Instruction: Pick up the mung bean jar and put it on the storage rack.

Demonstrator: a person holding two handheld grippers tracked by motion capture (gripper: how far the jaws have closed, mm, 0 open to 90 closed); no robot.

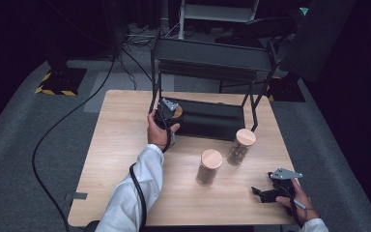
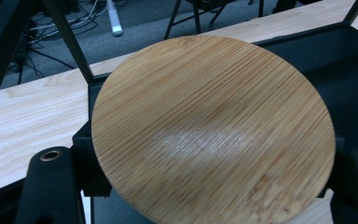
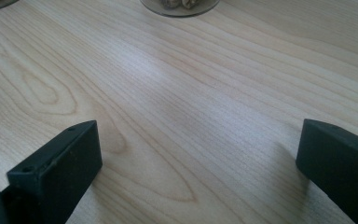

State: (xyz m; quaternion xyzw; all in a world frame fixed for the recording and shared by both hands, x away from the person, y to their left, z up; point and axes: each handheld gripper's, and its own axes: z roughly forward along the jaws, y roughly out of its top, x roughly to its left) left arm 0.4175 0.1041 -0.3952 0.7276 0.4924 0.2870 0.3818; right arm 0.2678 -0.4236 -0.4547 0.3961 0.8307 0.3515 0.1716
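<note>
One jar (image 2: 213, 128) sits clamped between the left gripper (image 1: 170, 117) jaws at the rack (image 1: 212, 121).

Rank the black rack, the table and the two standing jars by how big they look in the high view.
1. Table, the largest.
2. Black rack.
3. The two standing jars, one nearer and one farther: they look alike in size, so no ranking between them.

Two lidded jars (image 1: 208, 166) (image 1: 240, 146) stand side by side on the table (image 1: 121, 145)
</note>
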